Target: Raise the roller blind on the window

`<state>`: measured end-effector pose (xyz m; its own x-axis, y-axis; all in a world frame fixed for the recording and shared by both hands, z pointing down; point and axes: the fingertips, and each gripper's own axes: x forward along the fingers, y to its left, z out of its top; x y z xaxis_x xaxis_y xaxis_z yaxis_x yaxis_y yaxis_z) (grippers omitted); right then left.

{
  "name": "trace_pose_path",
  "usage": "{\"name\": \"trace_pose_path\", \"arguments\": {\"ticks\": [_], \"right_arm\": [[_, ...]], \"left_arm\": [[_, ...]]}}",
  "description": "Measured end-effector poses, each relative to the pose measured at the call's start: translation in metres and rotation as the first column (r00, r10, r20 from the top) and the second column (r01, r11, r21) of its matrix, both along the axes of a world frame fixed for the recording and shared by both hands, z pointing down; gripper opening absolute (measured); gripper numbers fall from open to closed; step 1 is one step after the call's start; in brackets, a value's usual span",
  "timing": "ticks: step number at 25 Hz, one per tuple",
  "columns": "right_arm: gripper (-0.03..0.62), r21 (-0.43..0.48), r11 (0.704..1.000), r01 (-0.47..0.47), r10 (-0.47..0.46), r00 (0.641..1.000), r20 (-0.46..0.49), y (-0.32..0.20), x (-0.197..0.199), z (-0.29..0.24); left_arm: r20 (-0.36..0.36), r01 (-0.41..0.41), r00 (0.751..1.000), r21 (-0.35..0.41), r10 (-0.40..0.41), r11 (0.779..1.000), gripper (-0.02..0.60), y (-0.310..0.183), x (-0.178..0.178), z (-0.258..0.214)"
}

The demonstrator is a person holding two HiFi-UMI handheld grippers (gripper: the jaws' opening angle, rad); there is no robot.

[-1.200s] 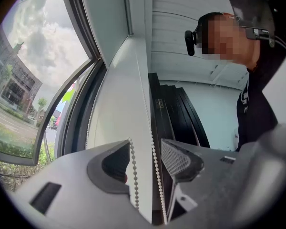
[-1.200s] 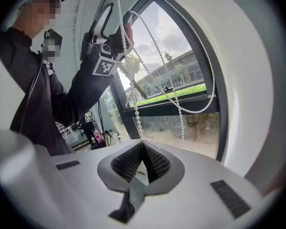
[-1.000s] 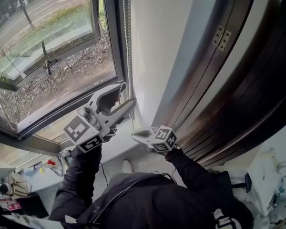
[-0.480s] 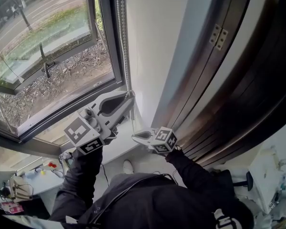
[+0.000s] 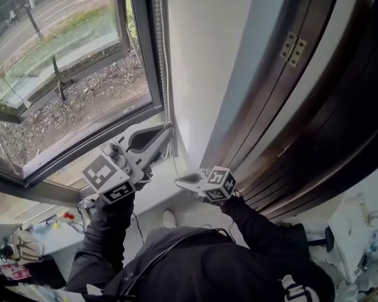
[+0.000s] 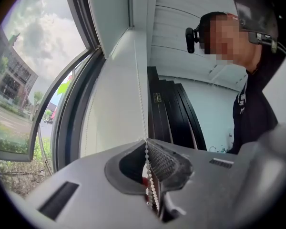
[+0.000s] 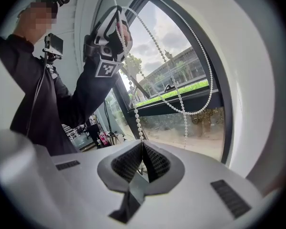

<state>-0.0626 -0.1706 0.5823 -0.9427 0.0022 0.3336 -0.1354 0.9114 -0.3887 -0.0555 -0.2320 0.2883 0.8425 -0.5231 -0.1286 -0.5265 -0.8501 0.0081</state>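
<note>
A white bead chain (image 5: 164, 55) hangs down along the dark window frame (image 5: 142, 49). My left gripper (image 5: 170, 129) is raised to it; its jaws have just been closing, and they now pinch the chain (image 6: 141, 94) between the pads at the gripper's tip (image 6: 146, 142). Lower and to the right, my right gripper (image 5: 178, 180) is shut on the same chain (image 7: 133, 104) at its tip (image 7: 142, 142). In the right gripper view the chain rises to the left gripper (image 7: 115, 25), and a slack loop (image 7: 193, 111) hangs beside the pane. No blind fabric is in view.
A white wall reveal (image 5: 201, 55) stands right of the chain, with dark wooden door panels (image 5: 315, 112) and a brass hinge (image 5: 293, 48) beyond it. The window sill (image 5: 160, 197) lies below the grippers. A cluttered desk (image 5: 25, 244) shows at bottom left.
The left gripper's jaws, open around the chain a second ago, have closed onto it. Both hands have stayed in place.
</note>
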Motion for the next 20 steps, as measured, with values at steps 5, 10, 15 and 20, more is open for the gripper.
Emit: {"name": "trace_pose_path", "arguments": {"ticks": [5,10,15,20], "right_arm": [[0.006,0.001,1.000,0.013,-0.013,1.000,-0.003,0.004,-0.001,-0.006],[0.008,0.103,0.994,0.036,-0.035,0.999,-0.004,0.005,0.000,-0.016],[0.281,0.232,0.972,-0.030,-0.016,0.981,0.192,-0.012,0.018,-0.104],[0.291,0.280,0.954,-0.110,-0.010,0.919,0.395,-0.044,0.027,-0.237]], "left_arm": [[0.030,0.030,0.999,-0.018,-0.029,0.999,0.011,-0.005,-0.010,0.020],[0.029,0.056,0.998,-0.053,-0.054,0.997,0.011,-0.011,-0.016,0.043],[0.005,0.051,0.999,-0.064,-0.051,0.997,0.011,-0.008,-0.021,0.046],[0.003,0.032,1.000,-0.085,-0.031,0.996,0.011,-0.004,-0.017,0.054]]}}
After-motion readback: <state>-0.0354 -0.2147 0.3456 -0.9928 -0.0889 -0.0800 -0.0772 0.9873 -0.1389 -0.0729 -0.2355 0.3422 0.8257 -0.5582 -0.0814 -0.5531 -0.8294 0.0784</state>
